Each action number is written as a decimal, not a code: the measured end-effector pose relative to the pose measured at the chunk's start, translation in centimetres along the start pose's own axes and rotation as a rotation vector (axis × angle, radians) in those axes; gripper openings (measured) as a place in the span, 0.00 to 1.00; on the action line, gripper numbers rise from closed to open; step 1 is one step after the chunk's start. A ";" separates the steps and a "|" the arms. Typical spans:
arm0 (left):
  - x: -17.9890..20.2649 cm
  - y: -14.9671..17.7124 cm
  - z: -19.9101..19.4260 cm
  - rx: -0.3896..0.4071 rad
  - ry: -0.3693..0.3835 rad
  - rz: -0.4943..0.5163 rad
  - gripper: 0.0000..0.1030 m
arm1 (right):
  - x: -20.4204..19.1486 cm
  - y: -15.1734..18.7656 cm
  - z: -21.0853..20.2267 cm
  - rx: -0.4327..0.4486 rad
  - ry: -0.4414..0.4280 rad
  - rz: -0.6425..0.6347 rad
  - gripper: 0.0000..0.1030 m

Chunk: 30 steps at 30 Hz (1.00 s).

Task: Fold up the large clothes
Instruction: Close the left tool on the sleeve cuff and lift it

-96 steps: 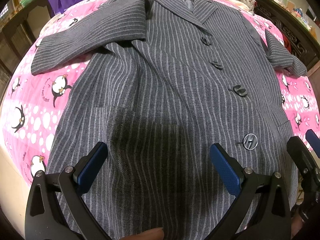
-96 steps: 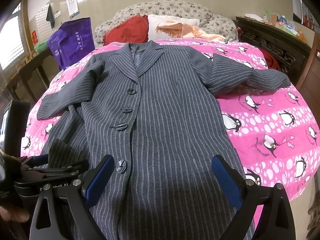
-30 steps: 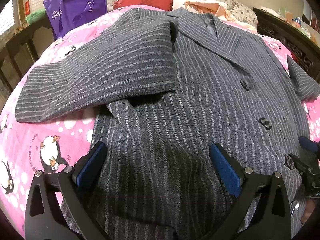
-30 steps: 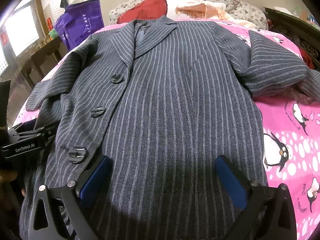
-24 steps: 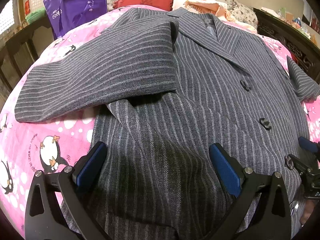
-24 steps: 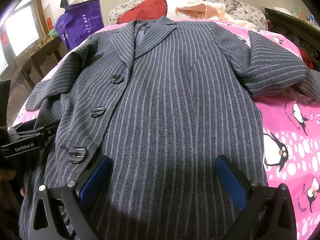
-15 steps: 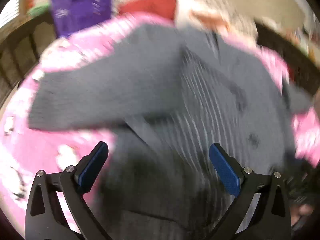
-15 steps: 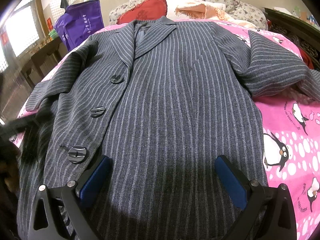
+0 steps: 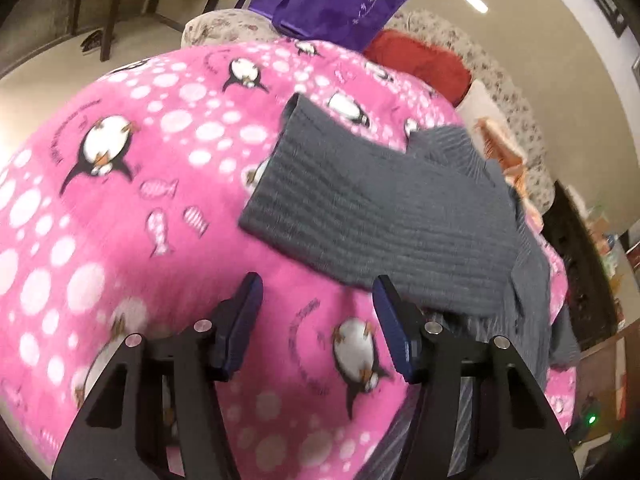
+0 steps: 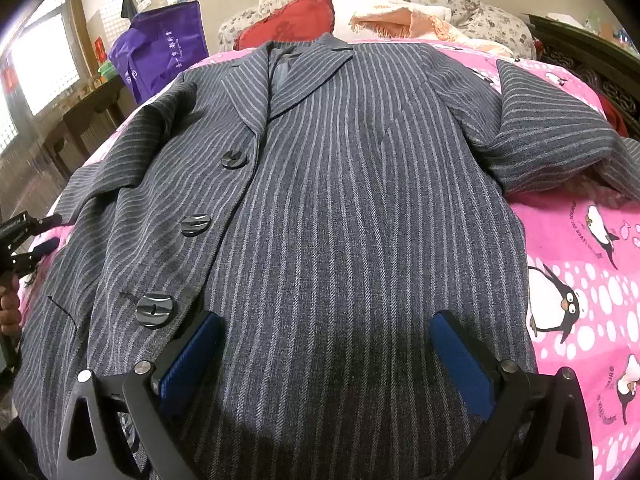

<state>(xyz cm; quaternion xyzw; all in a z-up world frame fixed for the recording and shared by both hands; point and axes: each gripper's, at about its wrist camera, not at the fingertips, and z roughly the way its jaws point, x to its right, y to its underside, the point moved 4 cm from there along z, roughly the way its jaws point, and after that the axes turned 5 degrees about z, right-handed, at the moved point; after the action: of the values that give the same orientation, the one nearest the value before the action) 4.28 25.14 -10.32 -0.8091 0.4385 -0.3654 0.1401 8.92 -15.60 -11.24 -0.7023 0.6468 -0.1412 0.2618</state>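
Bedroom with a bed under a pink penguin blanket, a purple bag, a red cushion and floral pillows beyond its far end. Spread flat over that blanket, front up and buttoned, a grey pinstriped coat, collar toward the cushions, one sleeve reaching out on each side. Right gripper poised just over the coat's lower front, blue pads spread wide with striped cloth showing across the whole gap and nothing pinched; lowest visible button just outside the left-hand pad, two more buttons farther ahead along the placket. Left gripper aimed at bare blanket at the coat's side, jaws just narrowed to about half span, nothing between the pads but pink fleece and a printed penguin. Coat sleeve ahead of and slightly right of those fingertips, its near edge close to the right-hand pad but apart from it, cuff end pointing away to the upper left. Picture from that side motion-blurred. In the right wrist view, at the far left edge, the left gripper's black frame and part of a hand beside the coat's edge.
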 end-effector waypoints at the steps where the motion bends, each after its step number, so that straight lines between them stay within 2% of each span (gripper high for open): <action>1: -0.1 -0.7 0.4 0.014 0.014 -0.010 0.55 | 0.0 0.0 0.0 0.000 0.000 0.000 1.00; 8: 0.5 -5.0 2.9 0.001 0.094 0.028 0.55 | 0.0 0.0 0.0 0.000 0.000 0.000 1.00; 13: 0.7 -7.4 4.1 -0.026 0.075 0.041 0.55 | 0.0 0.0 0.1 0.000 0.000 -0.001 1.00; 14: 1.0 -7.5 4.2 -0.031 0.059 0.062 0.52 | 0.0 0.0 0.1 0.000 0.000 -0.001 1.00; 15: 1.2 -7.7 4.2 -0.034 0.027 0.089 0.39 | 0.0 0.0 0.1 0.000 0.000 -0.001 1.00; 16: 1.2 -7.7 4.3 -0.036 -0.004 0.107 0.30 | 0.0 0.0 0.1 0.000 0.000 -0.001 1.00; 17: 1.0 -7.8 4.3 -0.047 -0.044 0.121 0.14 | 0.0 0.0 0.1 0.000 0.000 -0.001 1.00; 18: 0.9 -7.8 4.2 -0.046 -0.053 0.121 0.08 | 0.0 0.0 0.1 0.000 0.000 -0.001 1.00; 21: 0.9 -8.1 2.0 0.026 -0.116 0.160 0.07 | 0.0 0.0 0.1 0.000 0.000 -0.001 1.00; 23: 0.2 -9.2 -0.7 0.107 -0.152 0.160 0.06 | 0.0 0.0 0.1 0.001 0.000 -0.002 1.00; 25: -1.1 -10.6 -3.5 0.190 -0.195 0.135 0.06 | 0.0 0.0 0.2 0.001 0.000 -0.002 1.00; 27: -3.4 -12.6 -7.4 0.296 -0.272 0.104 0.06 | 0.0 0.0 0.2 0.002 0.001 -0.003 1.00; 29: -6.0 -14.2 -10.4 0.355 -0.335 0.058 0.06 | 0.1 0.0 0.2 0.003 0.001 -0.002 1.00; 30: -6.9 -14.6 -11.0 0.360 -0.348 0.041 0.06 | 0.1 0.0 0.2 0.003 0.001 -0.002 1.00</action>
<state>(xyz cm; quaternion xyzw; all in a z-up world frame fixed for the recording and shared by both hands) 2.89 40.20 2.08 -0.8127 0.3521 -0.2900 0.3626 9.05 -15.62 -11.39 -0.7025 0.6459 -0.1429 0.2623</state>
